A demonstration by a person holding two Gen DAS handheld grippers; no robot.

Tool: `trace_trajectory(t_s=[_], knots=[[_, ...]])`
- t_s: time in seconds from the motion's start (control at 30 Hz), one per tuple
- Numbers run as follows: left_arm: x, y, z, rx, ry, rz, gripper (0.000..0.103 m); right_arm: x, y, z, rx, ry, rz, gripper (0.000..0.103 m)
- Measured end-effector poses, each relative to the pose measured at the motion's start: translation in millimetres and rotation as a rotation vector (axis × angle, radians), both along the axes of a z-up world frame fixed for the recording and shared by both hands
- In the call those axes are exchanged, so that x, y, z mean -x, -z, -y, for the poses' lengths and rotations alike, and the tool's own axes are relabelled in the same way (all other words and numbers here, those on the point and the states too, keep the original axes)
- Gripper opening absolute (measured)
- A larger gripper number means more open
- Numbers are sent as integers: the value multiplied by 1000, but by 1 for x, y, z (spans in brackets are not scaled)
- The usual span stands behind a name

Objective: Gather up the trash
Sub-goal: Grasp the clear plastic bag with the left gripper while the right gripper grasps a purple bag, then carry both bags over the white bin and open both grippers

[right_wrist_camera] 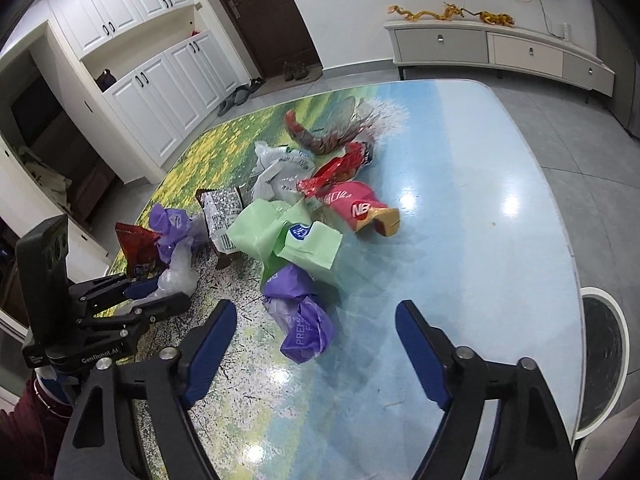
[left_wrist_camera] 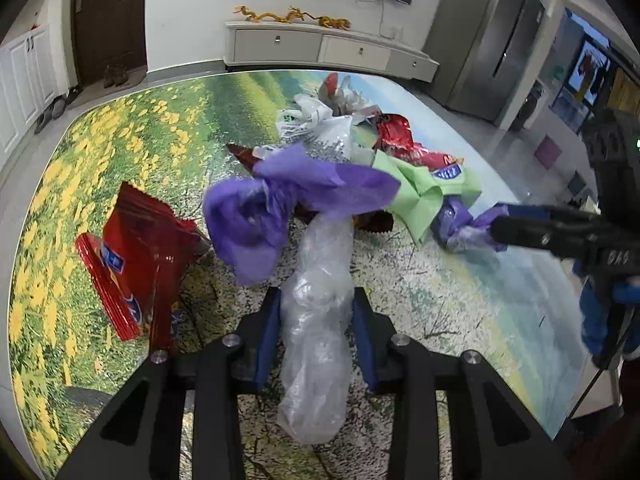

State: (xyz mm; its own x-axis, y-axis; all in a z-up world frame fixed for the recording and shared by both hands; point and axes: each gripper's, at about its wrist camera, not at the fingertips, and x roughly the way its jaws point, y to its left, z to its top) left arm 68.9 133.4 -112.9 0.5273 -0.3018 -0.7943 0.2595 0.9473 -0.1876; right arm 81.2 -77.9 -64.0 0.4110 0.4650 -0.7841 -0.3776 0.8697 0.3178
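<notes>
The left wrist view alone shows the left tool [left_wrist_camera: 316, 312] from behind, its blue pads pressed against a crumpled clear plastic bag [left_wrist_camera: 316, 320] that runs between them down toward the camera; the same view shows a large red snack packet [left_wrist_camera: 132, 256] lying flat on the flowered part of the worktop [left_wrist_camera: 80, 168], left of a crumpled purple bag [left_wrist_camera: 272, 204]; the right wrist view shows only a corner of that packet behind the left tool. The right wrist view alone shows a pink NB wrapper [right_wrist_camera: 360, 208] at the far side of the heap, a round black bin with a white rim [right_wrist_camera: 600, 360] on the floor beside the worktop's right edge, and the printing on a second purple bag [right_wrist_camera: 304, 320].

The heap of trash sits near the middle of the worktop; a green paper wrapper [right_wrist_camera: 280, 232] overlaps the purple bag below it, and what lies under the green wrapper is hidden; the far white and red wrappers are blurred. In the left view the right tool [left_wrist_camera: 500, 228] enters from the right edge with its tip at the second purple bag, but whether it touches cannot be told there.

In its own view the right tool's fingers [right_wrist_camera: 216, 332] stand spread wide, empty, on either side of the second purple bag and nearer the camera than it, gripping nothing.
</notes>
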Motion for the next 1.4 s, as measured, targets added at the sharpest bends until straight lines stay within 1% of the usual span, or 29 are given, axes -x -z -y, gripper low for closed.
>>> trace_trajectory(t_s=[0.03,0.13,0.2,0.27,0.3,0.37,0.57,0.77,1.0,1.23,1.4], knots=[[0,0,0,8,-4,-2,31,0,2,-2,5,-5,-4,72],[5,-1,-1,40,-8,-10,31,1,6,-6,9,-19,-14,68],[9,-1,0,55,-7,-14,31,2,9,-7,8,-29,-19,61],[13,-2,2,66,-5,-16,30,3,11,-9,8,-34,-19,49],[16,-2,2,76,-5,-18,30,4,12,-9,6,-36,-20,46],[22,-4,3,97,-4,-21,30,5,13,-8,2,-41,-23,29],[35,-11,5,109,-8,-11,30,20,6,-2,-24,-66,-4,27],[47,-21,8,113,-11,10,30,37,-8,5,-67,-77,19,26],[57,-35,11,116,-26,29,30,57,-29,23,-114,-65,70,26],[60,-56,31,99,-13,53,30,69,-53,67,-138,18,149,26],[47,-75,67,100,51,72,30,74,-65,117,-129,137,207,26]])
